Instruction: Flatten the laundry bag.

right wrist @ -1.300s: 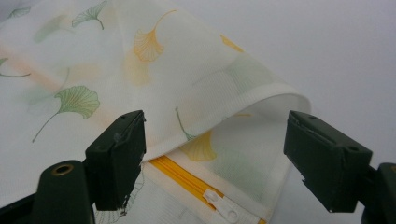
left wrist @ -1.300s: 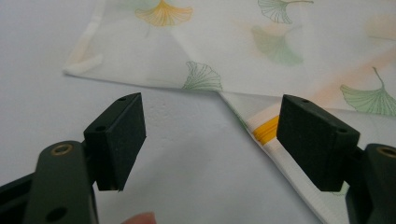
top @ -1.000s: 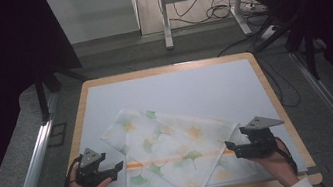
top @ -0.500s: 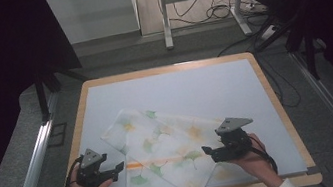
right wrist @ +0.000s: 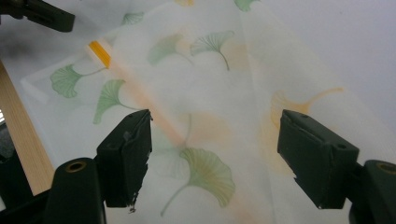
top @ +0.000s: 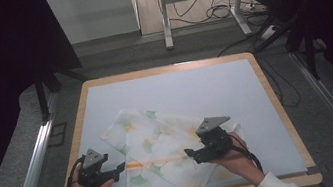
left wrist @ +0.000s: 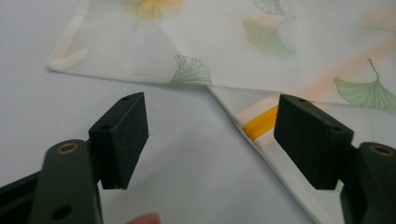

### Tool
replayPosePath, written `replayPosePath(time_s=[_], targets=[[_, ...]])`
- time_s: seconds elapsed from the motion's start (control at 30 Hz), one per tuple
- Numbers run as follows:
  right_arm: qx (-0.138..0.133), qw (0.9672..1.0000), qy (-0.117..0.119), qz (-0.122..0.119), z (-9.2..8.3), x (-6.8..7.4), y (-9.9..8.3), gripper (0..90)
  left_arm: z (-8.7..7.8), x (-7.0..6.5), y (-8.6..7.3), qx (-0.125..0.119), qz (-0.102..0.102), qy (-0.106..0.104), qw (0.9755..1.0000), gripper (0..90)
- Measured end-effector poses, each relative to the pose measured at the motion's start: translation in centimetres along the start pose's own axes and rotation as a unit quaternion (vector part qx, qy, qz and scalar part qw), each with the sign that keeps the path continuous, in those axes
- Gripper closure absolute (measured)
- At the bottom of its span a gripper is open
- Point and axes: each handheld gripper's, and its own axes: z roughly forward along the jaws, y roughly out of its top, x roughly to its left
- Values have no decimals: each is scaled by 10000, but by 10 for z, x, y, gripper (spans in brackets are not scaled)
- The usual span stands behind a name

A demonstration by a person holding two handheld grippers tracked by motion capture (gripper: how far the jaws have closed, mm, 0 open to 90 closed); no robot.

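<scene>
Overhead, from the high view: one worktop with a pale surface and a wooden rim, carrying one folded cloth, white with green and orange ginkgo leaves and one orange stripe, lying toward your near edge. You hold two tools. Your left hand-held gripper sits just beside the cloth's left edge, near the stripe's end. Your right hand-held gripper hangs over the cloth's right half, pointing left; its jaws have just been closing a little, yet stand wide apart.

Left gripper view: two black jaws, wide apart, nothing between the pads but bare worktop. One cloth lies ahead; its folded corner with the yellow-orange stripe reaches toward the right-hand jaw. Whether that pad touches the cloth, you cannot tell from here.

Right gripper view: two black jaws, wide apart, gripping nothing, above the cloth. Count on it five green leaves and two clear orange ones. One strip of wooden rim runs at the left; one tip of your left hand-held gripper shows at the top left.
</scene>
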Motion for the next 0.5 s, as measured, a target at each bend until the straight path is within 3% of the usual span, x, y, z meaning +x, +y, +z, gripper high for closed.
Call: replayPosePath(time_s=[0.23, 0.5], targets=[[-90, 9998, 141, -68, 10, 12, 10, 283, 0, 0, 0, -23, -34, -21, 10000, 275], [107, 9991, 253, -309, 21, 30, 9, 286, 2, 1, 1, 1, 9, -29, 10000, 267]])
